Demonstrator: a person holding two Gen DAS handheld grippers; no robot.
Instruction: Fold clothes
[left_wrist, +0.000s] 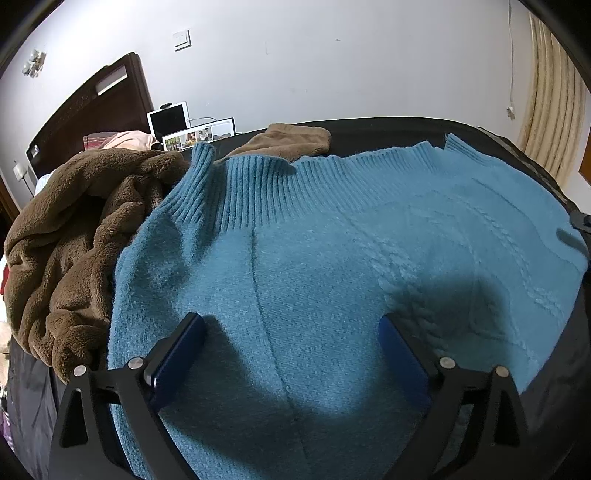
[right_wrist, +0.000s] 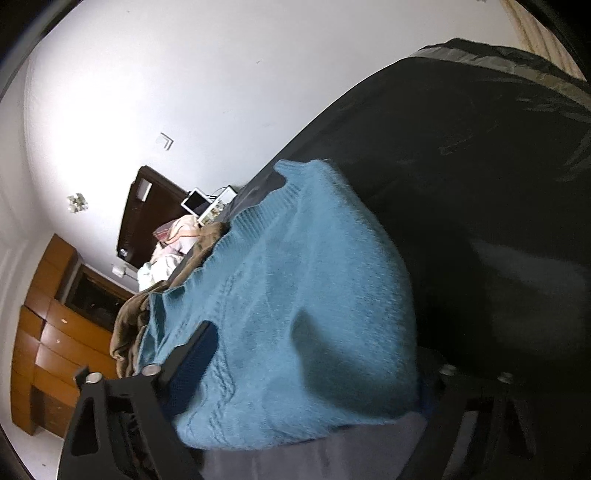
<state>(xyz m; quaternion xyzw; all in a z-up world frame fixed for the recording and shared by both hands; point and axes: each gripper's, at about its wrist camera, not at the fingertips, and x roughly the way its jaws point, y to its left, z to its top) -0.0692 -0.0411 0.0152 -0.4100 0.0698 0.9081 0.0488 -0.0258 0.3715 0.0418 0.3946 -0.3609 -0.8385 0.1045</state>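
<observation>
A teal knitted sweater (left_wrist: 332, 258) lies spread on the dark bed cover, ribbed hem toward the far side. My left gripper (left_wrist: 291, 325) is open, its two blue-padded fingers resting on or just over the sweater's near part, with nothing between them. In the right wrist view the same sweater (right_wrist: 295, 295) fills the middle. My right gripper (right_wrist: 314, 347) is open and tilted sideways, its left finger (right_wrist: 195, 354) on top of the knit; the right finger is mostly hidden behind the sweater's edge.
A brown fleece garment (left_wrist: 74, 240) is heaped left of the sweater, another brown piece (left_wrist: 288, 142) beyond it. A tablet (left_wrist: 170, 120) and dark headboard (left_wrist: 92, 114) stand at the back left. Dark bed cover (right_wrist: 480, 184) extends right. Wooden cabinets (right_wrist: 48, 332) stand beside the bed.
</observation>
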